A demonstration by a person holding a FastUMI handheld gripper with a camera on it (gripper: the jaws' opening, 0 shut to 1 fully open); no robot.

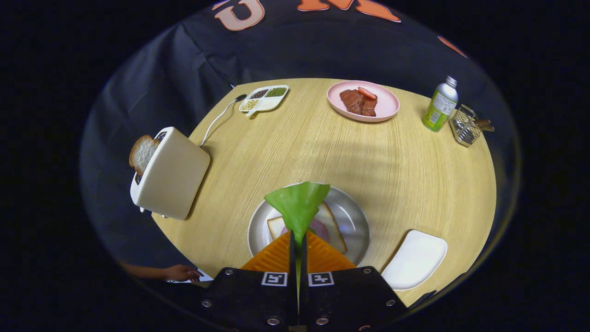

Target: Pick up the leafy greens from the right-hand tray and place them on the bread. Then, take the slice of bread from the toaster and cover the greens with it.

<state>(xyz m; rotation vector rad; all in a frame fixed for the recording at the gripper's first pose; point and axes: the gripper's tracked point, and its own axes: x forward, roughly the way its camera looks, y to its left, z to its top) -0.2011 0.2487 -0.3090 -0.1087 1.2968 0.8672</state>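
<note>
My gripper (297,240) is shut on a green leaf (298,205), which sticks out ahead of the fingertips and hangs over the grey plate (355,221). On that plate lies a slice of bread (333,226) with a pink slice of meat (320,229) on it, partly hidden by the leaf and the fingers. To the left stands a cream toaster (170,175) with a slice of bread (142,153) sticking out of its slot. A white tray (415,259) lies on the table to the right of the plate, and its top is bare.
At the far side of the round wooden table (295,147) are a divided dish of beans (263,98), a pink plate with meat (363,101), a green bottle (440,106) and a wire holder (466,125). A person's hand (182,273) rests by the near left edge.
</note>
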